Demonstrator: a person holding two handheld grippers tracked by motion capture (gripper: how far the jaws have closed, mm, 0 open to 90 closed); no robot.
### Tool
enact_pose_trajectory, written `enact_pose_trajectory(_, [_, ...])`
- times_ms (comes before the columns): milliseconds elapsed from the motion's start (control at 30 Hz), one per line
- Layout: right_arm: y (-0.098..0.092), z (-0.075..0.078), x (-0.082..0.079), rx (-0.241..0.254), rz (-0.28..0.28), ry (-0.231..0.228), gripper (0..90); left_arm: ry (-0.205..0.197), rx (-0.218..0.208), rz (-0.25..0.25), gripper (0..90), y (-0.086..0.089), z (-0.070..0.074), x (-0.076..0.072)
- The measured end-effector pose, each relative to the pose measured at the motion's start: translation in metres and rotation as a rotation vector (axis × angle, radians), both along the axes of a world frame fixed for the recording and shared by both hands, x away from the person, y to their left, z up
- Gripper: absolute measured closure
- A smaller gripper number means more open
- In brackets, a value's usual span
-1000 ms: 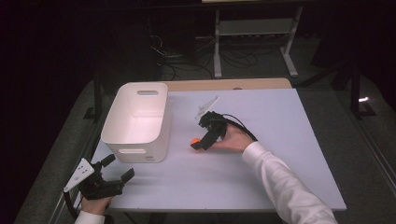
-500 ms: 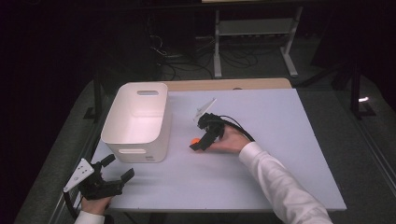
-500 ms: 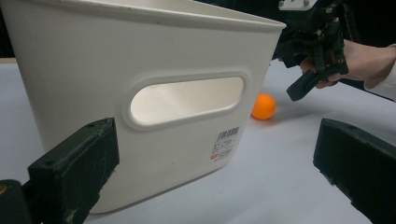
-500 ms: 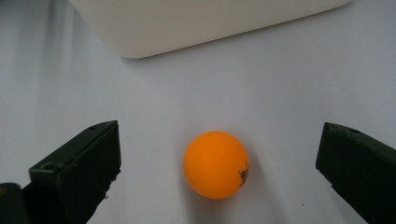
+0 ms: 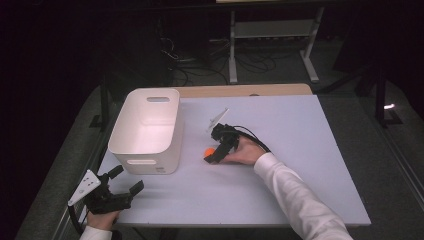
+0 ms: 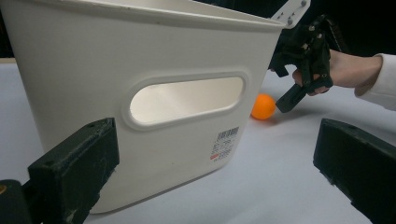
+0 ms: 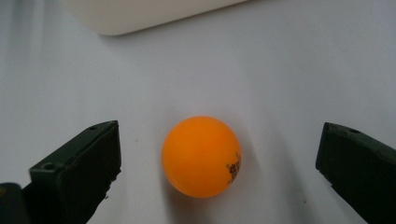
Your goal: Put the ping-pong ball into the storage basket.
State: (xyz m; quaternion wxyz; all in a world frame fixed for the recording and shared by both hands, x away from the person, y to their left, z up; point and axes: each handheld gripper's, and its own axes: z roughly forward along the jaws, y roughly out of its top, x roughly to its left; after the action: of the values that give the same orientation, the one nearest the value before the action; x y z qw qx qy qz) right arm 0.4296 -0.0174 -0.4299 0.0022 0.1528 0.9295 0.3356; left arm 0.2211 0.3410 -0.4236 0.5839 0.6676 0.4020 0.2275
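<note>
Nearest, at the lower left of the high view, the left tool [image 5: 121, 187] rests on the front edge of the surface [image 5: 300, 150], its jaws spread and gripping nothing. In the left gripper view those two black jaws stand wide apart at the bottom corners, with the bin [image 6: 140, 93] taking up most of the frame just beyond them; its handle slot and a barcode label face the camera.

Farther in, near the middle of the high view, the right tool [image 5: 212, 156] lies low over the surface, held by a hand [image 5: 245, 152] in a white sleeve [image 5: 300, 200]. Its jaws are released and wide apart. The ball [image 7: 201, 156], orange with a small dark print, sits on the surface between them, closer to the jaw at the left of the right gripper view and touching neither. In the high view the ball [image 5: 209, 150] lies just right of the bin [image 5: 147, 127], apart from its wall.

Beyond the surface, at the top of the high view, stand a metal rack [image 5: 272, 35] and loose cables [image 5: 190, 65] on the dark floor.
</note>
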Motion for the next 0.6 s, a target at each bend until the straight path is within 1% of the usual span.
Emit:
enact_pose_trajectory(33, [-0.0001,-0.0014,0.0008,-0.001,0.002,0.001,0.5,0.0,0.0,0.0,0.0,0.0,0.0,0.0])
enact_pose_trajectory(100, [-0.0008,-0.003,0.002,0.005,0.015,0.01,4.9,0.0,-0.001,0.0,0.0,0.0,0.0,0.0])
enact_pose_trajectory(133, [-0.0008,-0.003,0.002,0.005,0.015,0.01,4.9,0.0,0.0,0.0,0.0,0.0,0.0,0.0001])
enact_pose_trajectory(167, [-0.0015,-0.0035,0.0023,0.004,0.01,0.015,8.5,0.0,0.0,0.0,0.0,-0.0001,0.0,0.0])
enact_pose_trajectory(200, [-0.0017,-0.0045,0.0032,0.009,0.013,0.018,10.2,0.0,0.0,0.0,0.0,-0.0001,0.0,0.0])
enact_pose_trajectory(233, [-0.0017,-0.0045,0.0032,0.009,0.013,0.018,10.2,0.001,0.0,0.0,0.0,-0.0001,0.0,0.0])
enact_pose_trajectory(267, [-0.0018,-0.0059,0.0036,0.007,0.016,0.02,12.7,0.001,0.001,0.0,0.0,-0.0001,0.0,0.0001])
enact_pose_trajectory(433, [-0.0014,-0.0087,0.004,0.002,0.021,0.015,18.3,0.003,0.001,0.001,0.0,0.0004,0.0002,0.0])
enact_pose_trajectory(467, [-0.0014,-0.0087,0.004,0.002,0.021,0.015,18.3,0.004,0.0,0.002,0.0,0.0004,0.0002,-0.0001])
enact_pose_trajectory(533, [-0.0007,-0.0089,0.0033,0.003,0.034,0.007,23.9,0.004,0.0,0.002,0.0,0.0004,0.0002,-0.0002])
enact_pose_trajectory(567, [-0.0007,-0.0089,0.0033,0.003,0.034,0.007,23.9,0.004,0.0,0.002,0.0,0.0004,0.0002,-0.0002])
enact_pose_trajectory(600, [-0.0003,-0.0083,0.0026,0.006,0.048,0.008,27.8,0.003,0.0,0.002,0.0,0.0004,0.0002,-0.0001])
